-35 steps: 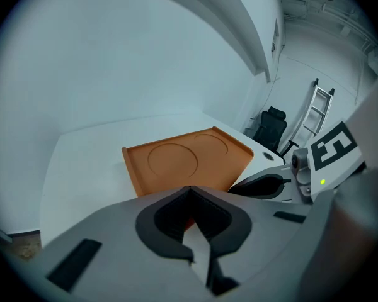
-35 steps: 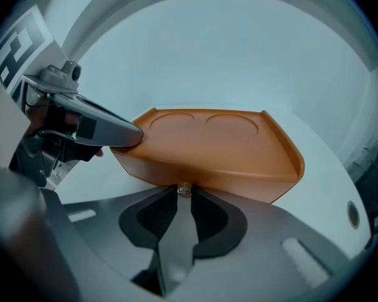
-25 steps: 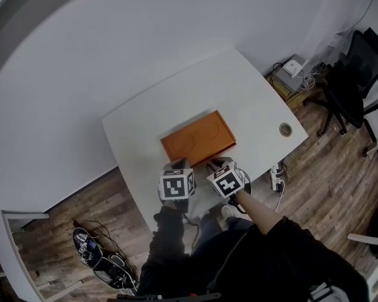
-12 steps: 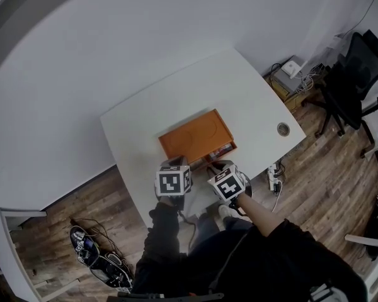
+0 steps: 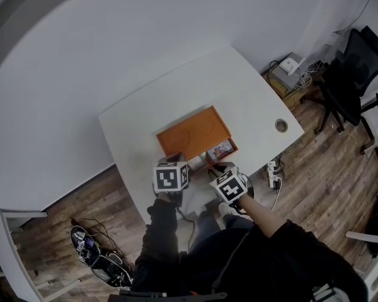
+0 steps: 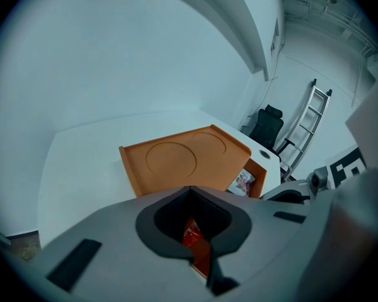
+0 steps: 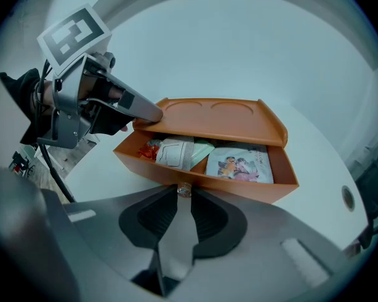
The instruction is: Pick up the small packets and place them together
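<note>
Smooth orange box (image 7: pixel 214 113) on matte white table (image 5: pixel 239 87): flat top, raised rim, two shallow round recesses. Drawer (image 7: pixel 239 186) stands part open with the packets inside: crinkly red packet (image 7: pixel 148 150), white packet (image 7: pixel 174 152) with a line drawing, pale green packet (image 7: pixel 203 150), glossy cartoon-print packet (image 7: pixel 242 163) (lettering too small to read). Right gripper (image 7: pixel 183 187) angled down, jaws narrow, pinching the small round knob (image 7: pixel 184 192) on the drawer front. Left gripper (image 6: pixel 189 190) angled down, jaws together, tip resting on the box top at its near corner.

Packets (image 7: pixel 246 163) in drawer (image 7: pixel 205 181), box (image 7: pixel 227 115) on table (image 5: pixel 239 87)
</note>
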### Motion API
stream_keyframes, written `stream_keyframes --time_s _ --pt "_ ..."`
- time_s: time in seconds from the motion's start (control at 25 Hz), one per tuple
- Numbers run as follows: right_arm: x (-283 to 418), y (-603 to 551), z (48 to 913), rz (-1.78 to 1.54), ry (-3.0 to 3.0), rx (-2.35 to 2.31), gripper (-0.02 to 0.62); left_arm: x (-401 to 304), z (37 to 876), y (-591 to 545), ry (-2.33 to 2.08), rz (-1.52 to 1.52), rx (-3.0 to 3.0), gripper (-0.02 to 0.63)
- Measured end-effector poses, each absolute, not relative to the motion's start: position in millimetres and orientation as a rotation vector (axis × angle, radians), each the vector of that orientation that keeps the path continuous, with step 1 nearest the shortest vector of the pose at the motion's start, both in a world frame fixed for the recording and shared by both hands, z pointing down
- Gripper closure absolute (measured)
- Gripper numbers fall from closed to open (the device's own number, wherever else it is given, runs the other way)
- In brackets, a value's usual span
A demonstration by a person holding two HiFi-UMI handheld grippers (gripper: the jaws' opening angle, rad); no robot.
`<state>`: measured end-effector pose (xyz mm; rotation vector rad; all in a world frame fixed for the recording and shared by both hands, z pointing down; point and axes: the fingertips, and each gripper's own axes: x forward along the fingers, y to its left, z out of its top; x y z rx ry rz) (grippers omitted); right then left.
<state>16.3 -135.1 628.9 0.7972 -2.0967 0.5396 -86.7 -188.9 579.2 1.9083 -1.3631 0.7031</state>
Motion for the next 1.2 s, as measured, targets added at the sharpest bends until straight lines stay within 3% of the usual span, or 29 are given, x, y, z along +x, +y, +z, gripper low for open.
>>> stream_keyframes --time_s 1.2 --pt "43.7 -94.0 634.8 0.62 -2.098 0.733 0.526 -85.3 579.3 -192.3 -1.369 0.706 1.893 0.607"
